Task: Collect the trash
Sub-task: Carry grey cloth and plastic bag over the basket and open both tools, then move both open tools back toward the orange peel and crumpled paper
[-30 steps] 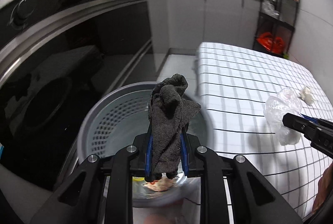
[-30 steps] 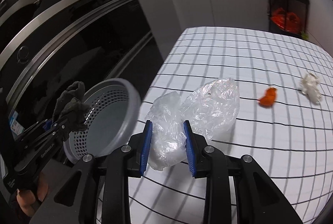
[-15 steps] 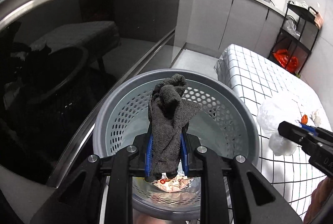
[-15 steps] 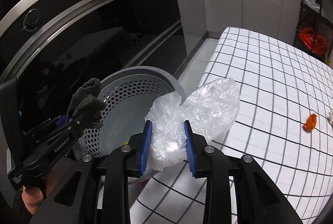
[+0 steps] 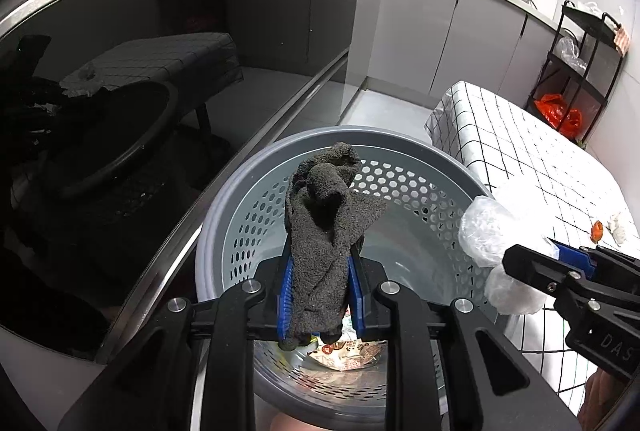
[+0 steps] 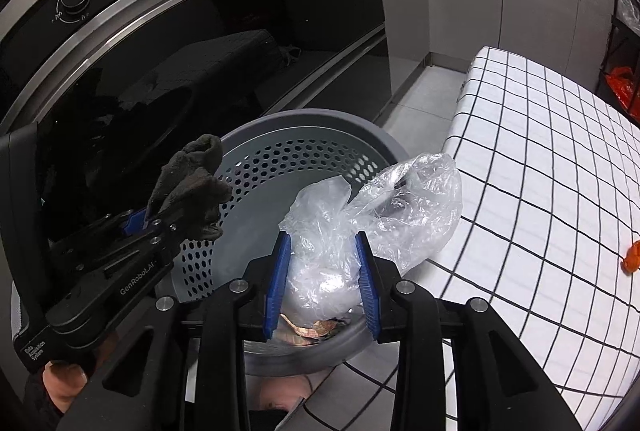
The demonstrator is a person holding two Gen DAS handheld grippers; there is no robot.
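A dark grey cloth (image 5: 328, 215) stands up between the blue pads of my left gripper (image 5: 320, 263); its jaws are opening with the cloth still pinched. It hangs over the grey perforated basket (image 5: 240, 199), where wrappers (image 5: 348, 351) lie at the bottom. My right gripper (image 6: 322, 243) has a crumpled clear plastic bag (image 6: 400, 207) between its pads, and its jaws are opening too. It is over the basket's (image 6: 320, 127) right side, beside the left gripper (image 6: 148, 221) with the cloth (image 6: 188, 183). An orange scrap (image 6: 632, 257) lies on the checked table (image 6: 540, 151).
A dark glass appliance front (image 6: 200, 31) with a steel rail runs close along the basket's left. A white crumpled scrap (image 5: 618, 227) lies by the orange one on the table. A black rack (image 5: 576, 71) with an orange bag stands at the back right.
Both grippers have swung left off the table and now hang over the basket, each with its item. The pads of both stand slightly wider apart.
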